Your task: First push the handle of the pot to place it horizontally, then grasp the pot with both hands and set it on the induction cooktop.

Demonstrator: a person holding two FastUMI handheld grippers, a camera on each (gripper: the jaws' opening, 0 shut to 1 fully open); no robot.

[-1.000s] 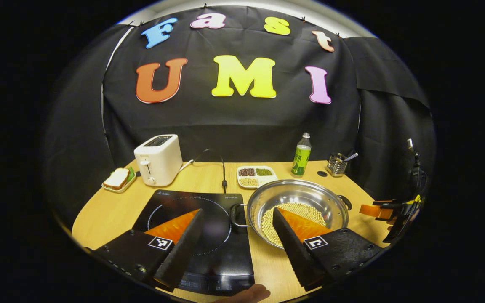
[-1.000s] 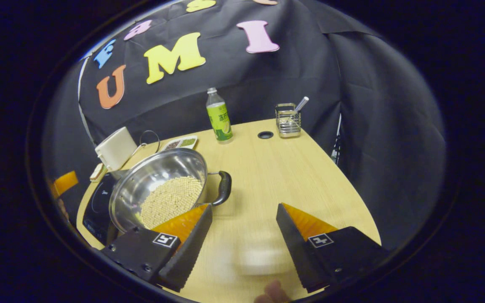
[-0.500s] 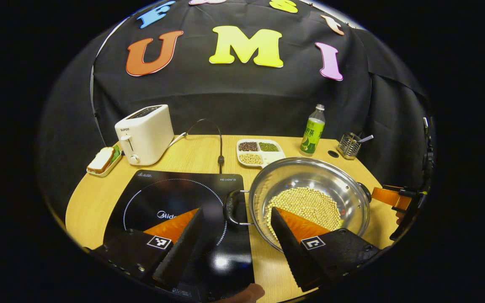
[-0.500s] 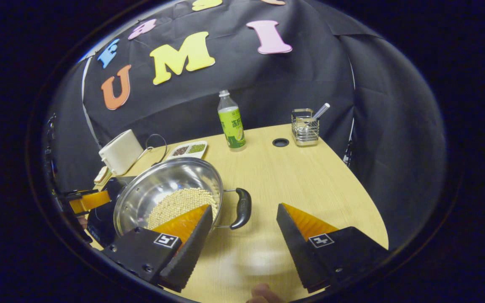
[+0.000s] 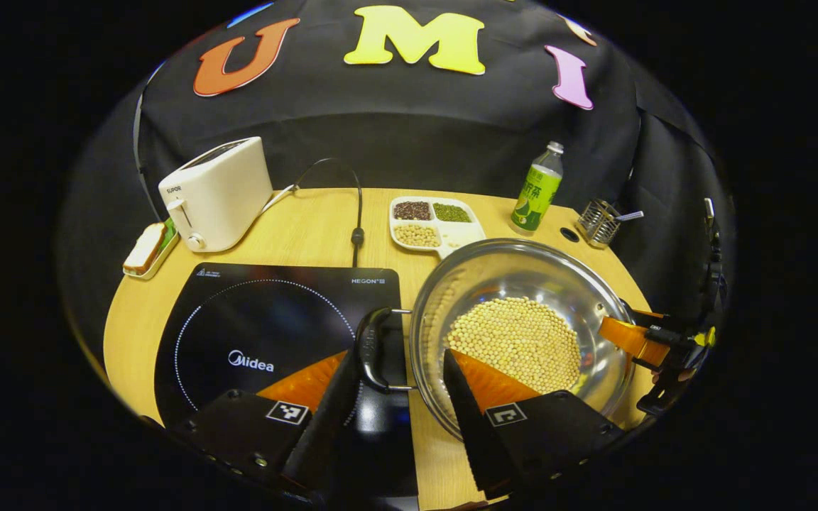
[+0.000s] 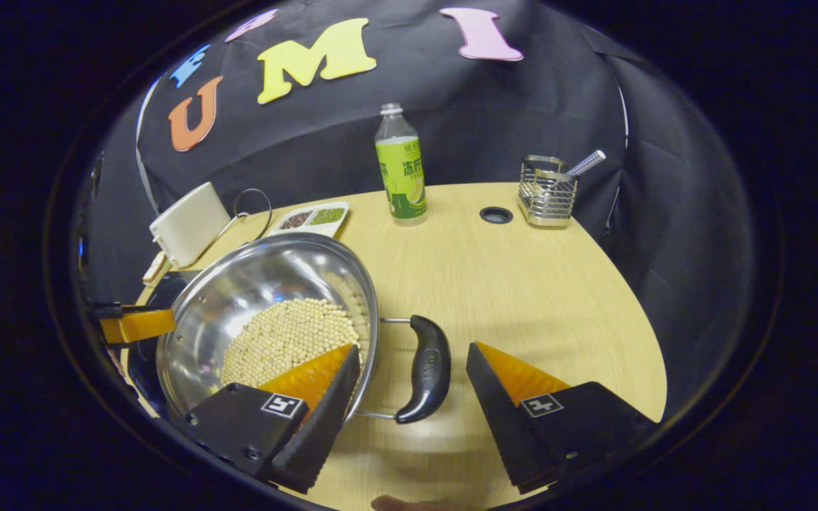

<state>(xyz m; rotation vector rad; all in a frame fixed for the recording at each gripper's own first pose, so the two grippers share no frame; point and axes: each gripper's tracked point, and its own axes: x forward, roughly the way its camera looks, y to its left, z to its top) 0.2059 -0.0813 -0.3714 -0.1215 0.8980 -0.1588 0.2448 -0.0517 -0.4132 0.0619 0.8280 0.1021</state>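
A steel pot (image 5: 522,273) holding soybeans (image 5: 515,337) stands on the wooden table, just right of the black induction cooktop (image 5: 267,333). Its black left handle (image 5: 370,348) reaches over the cooktop's right edge and lies between the fingers of my open left gripper (image 5: 396,362). In the right gripper view the pot (image 6: 267,273) is at the left, and its black right handle (image 6: 429,369) lies between the fingers of my open right gripper (image 6: 412,353). Neither handle is pressed. Each view shows the other gripper beyond the pot's far rim (image 5: 636,339) (image 6: 135,325).
A white toaster (image 5: 216,193), a sandwich on a small plate (image 5: 146,248) and a divided tray of beans (image 5: 434,223) stand behind the cooktop. A green bottle (image 6: 400,177) and a wire holder (image 6: 547,195) stand at the back right. Bare table (image 6: 551,284) lies right of the pot.
Both grippers have moved forward and closer to the pot, so that each handle now lies between its fingers. The pot has stayed in place beside the cooktop.
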